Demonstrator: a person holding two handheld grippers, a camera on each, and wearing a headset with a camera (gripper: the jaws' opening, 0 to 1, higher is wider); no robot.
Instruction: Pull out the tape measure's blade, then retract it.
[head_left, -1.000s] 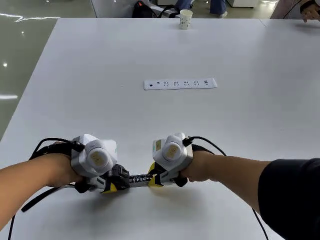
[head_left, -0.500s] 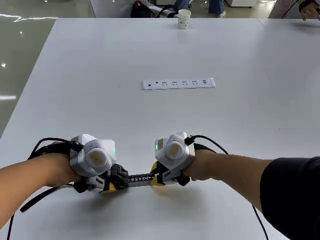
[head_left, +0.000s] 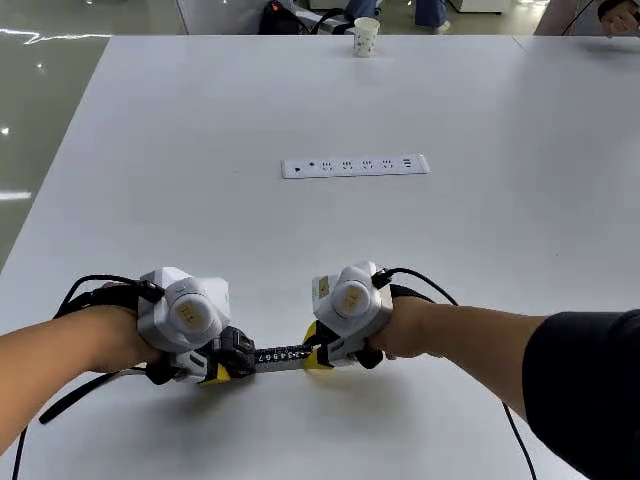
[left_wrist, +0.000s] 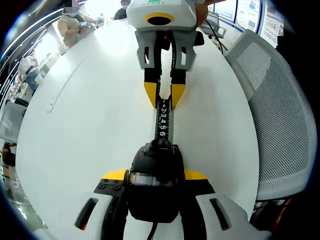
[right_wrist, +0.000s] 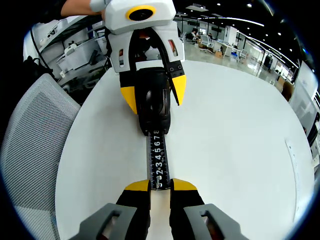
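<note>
A black tape measure case (head_left: 235, 352) lies low over the white table (head_left: 300, 240), and my left gripper (head_left: 215, 372) is shut on it. In the left gripper view the case (left_wrist: 155, 185) sits between the yellow-tipped jaws of the left gripper (left_wrist: 155, 175). A short length of black blade (head_left: 282, 354) with white numbers runs right to my right gripper (head_left: 318, 358), which is shut on the blade's end. In the right gripper view the right gripper (right_wrist: 160, 186) pinches the blade (right_wrist: 157, 155), with the case (right_wrist: 154, 107) beyond it.
A white power strip (head_left: 355, 165) lies mid-table and a paper cup (head_left: 366, 37) stands at the far edge. A grey mesh chair (left_wrist: 270, 100) is behind the near table edge. Black cables trail from both grippers. The table's left edge drops to a shiny floor.
The right gripper has edged slightly to the right, so a little more blade shows between the two grippers. The left gripper holds its place.
</note>
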